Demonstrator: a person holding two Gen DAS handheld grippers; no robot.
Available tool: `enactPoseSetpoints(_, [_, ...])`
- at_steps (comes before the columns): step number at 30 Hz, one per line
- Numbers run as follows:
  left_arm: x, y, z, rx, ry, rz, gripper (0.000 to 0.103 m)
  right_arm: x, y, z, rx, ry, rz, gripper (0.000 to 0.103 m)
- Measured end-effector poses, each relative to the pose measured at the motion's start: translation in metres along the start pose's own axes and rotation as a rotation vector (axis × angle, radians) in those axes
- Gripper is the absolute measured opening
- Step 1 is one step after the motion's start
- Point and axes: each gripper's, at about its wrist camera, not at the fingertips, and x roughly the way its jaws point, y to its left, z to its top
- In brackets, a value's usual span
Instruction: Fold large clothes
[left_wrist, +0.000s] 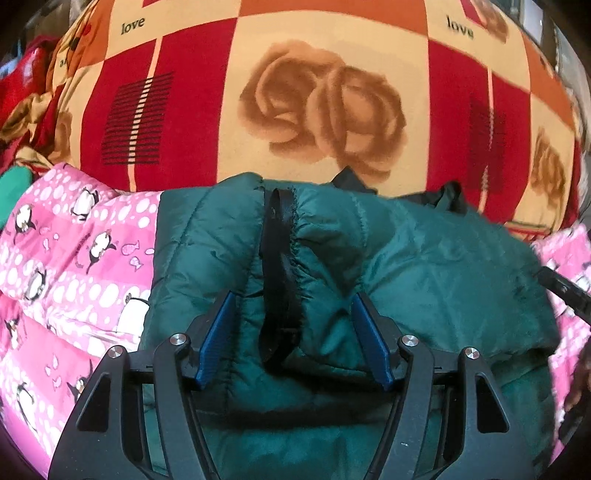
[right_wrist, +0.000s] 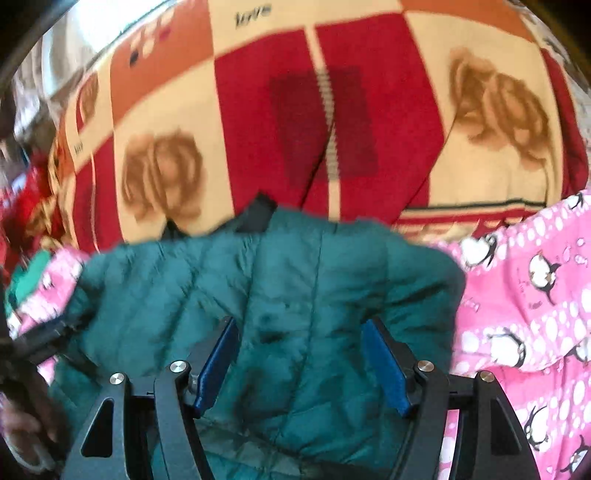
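The left claw (left_wrist: 293, 332) is held spread over one green jacket (left_wrist: 424, 258), its black strip (left_wrist: 279, 258) seen between the pads, untouched. The right claw (right_wrist: 299, 358) is likewise spread above the jacket (right_wrist: 295, 280). One pink penguin quilt (left_wrist: 74, 258) is spread beneath it; beyond, one rose-patterned blanket (left_wrist: 325, 110) is seen.

Both wrist views look steeply down, close over the same green jacket (left_wrist: 424, 258) and patterned blanket (right_wrist: 258, 110).

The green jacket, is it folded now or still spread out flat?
Folded. The green jacket forms a compact, thick bundle with doubled layers on the pink penguin cloth; no sleeve is spread out.
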Motion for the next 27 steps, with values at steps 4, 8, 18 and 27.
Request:
enactPoseSetpoints(4, [-0.020,0.000,0.008,-0.022,-0.079,-0.086,0.072,0.003,-0.009,0.018,0.014,-0.025,-0.050,0.069])
enactPoseSetpoints(8, [-0.010,-0.002,0.010,-0.018,-0.051,-0.084,0.076,0.030,-0.021,0.025,0.049,0.038,-0.064,0.069])
enactPoseSetpoints(18, [0.020,0.001,0.003,0.009,0.053,-0.001,0.076,0.062,-0.020,0.017,0.021,0.109,-0.121,0.069])
enactPoseSetpoints(27, [0.018,0.007,0.006,-0.034,0.069,-0.037,0.076,0.039,0.075,0.030,-0.118,0.046,0.077,0.069])
